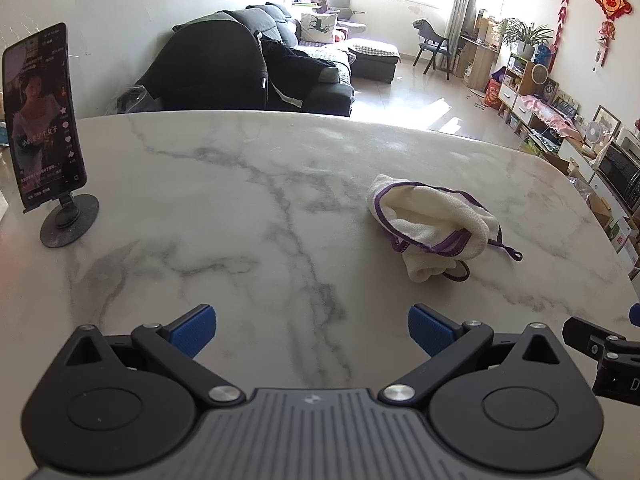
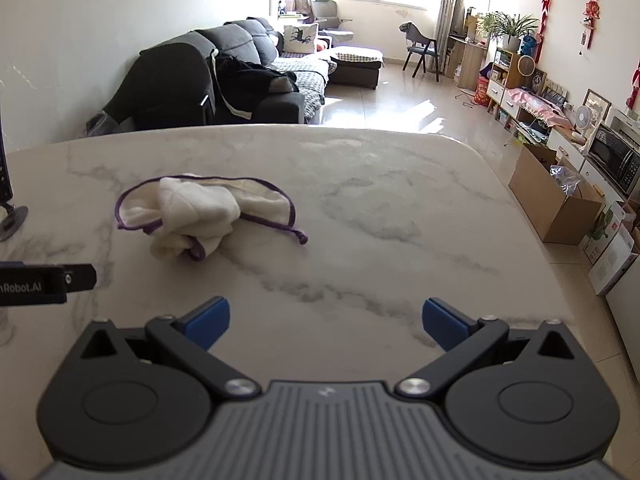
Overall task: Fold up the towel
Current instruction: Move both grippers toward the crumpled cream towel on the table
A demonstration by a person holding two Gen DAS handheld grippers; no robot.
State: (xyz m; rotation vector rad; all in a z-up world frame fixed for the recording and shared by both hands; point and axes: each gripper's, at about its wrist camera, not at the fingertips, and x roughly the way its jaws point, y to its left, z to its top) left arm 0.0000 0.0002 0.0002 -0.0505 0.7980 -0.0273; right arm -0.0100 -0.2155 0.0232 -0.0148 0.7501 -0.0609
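Note:
A small white towel [image 1: 432, 220] with purple edging lies crumpled in a heap on the marble table [image 1: 240, 208], ahead and to the right in the left wrist view. In the right wrist view the same towel [image 2: 196, 210] lies ahead and to the left, a purple loop trailing off its right side. My left gripper [image 1: 312, 332] is open over bare marble, short of the towel and to its left. My right gripper [image 2: 326, 322] is open too, short of the towel and to its right. Nothing sits between either pair of blue pads.
A phone [image 1: 40, 116] on a round black stand [image 1: 70, 220] stands at the table's left. The table's far edge [image 2: 320, 130] and right edge drop to a tiled floor. Cardboard boxes [image 2: 556, 196] stand beside the right edge. A dark sofa [image 2: 224, 76] sits beyond.

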